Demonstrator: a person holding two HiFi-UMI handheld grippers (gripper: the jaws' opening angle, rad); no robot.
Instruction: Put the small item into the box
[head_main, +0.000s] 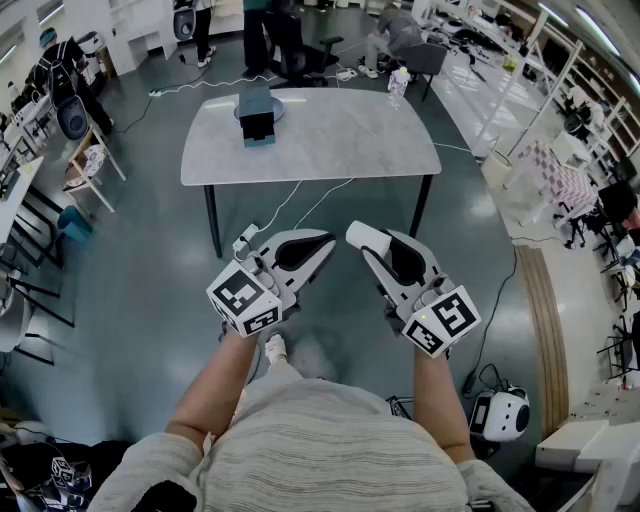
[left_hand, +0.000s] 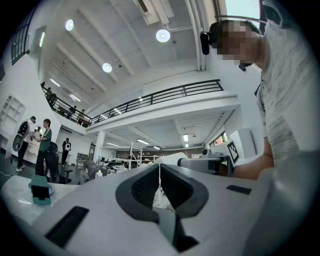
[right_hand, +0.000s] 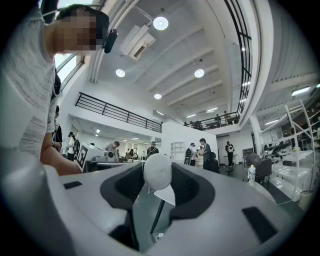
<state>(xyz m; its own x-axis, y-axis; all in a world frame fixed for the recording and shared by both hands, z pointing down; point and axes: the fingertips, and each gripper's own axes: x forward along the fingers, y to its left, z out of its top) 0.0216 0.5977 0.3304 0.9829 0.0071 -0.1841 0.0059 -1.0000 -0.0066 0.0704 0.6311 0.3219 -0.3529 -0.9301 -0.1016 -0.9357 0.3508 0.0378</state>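
Note:
A teal box (head_main: 258, 112) with a dark opening stands at the far middle of the grey table (head_main: 330, 140); in the left gripper view the box (left_hand: 41, 192) shows at the far left. I hold both grippers above the floor, short of the table's near edge. My right gripper (head_main: 360, 237) is shut on a small whitish ball (right_hand: 157, 171), pinched between its jaw tips. My left gripper (head_main: 322, 241) is shut, its tips (left_hand: 160, 169) meeting with nothing between them.
A bottle (head_main: 398, 84) stands at the table's far right corner. Cables (head_main: 300, 200) run over the floor under the table. A white device (head_main: 500, 413) sits on the floor at my right. Chairs, shelves and several people ring the room.

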